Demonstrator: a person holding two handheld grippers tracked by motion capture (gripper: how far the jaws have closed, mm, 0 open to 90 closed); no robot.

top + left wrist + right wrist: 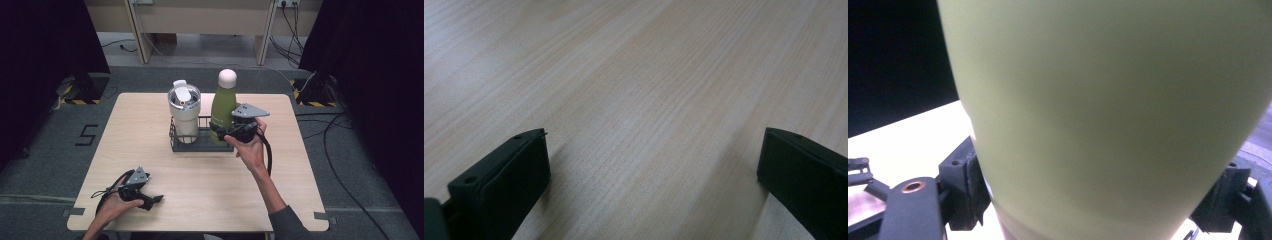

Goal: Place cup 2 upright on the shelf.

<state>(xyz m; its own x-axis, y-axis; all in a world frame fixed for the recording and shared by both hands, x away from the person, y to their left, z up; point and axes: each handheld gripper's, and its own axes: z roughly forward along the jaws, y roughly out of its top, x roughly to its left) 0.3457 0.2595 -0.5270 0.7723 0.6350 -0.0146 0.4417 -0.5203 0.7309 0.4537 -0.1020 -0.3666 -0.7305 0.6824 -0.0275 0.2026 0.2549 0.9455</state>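
Note:
A green bottle (223, 107) with a white cap stands upright in the right half of a black wire basket (200, 146). My right gripper (220, 131) is shut on the bottle's lower body, coming in from the right. In the right gripper view the bottle (1108, 115) sits between the two black jaws, which press on its sides. A white tumbler (184, 107) with a lid stands in the basket's left half. My left gripper (152, 201) rests low at the table's front left, open, with only bare wood between its fingers (509, 180).
The light wooden table (200, 185) has the basket near its back middle. Dark curtains hang at both sides, and cables lie on the grey floor to the right (345, 130). A wooden bench frame (200, 20) stands behind the table.

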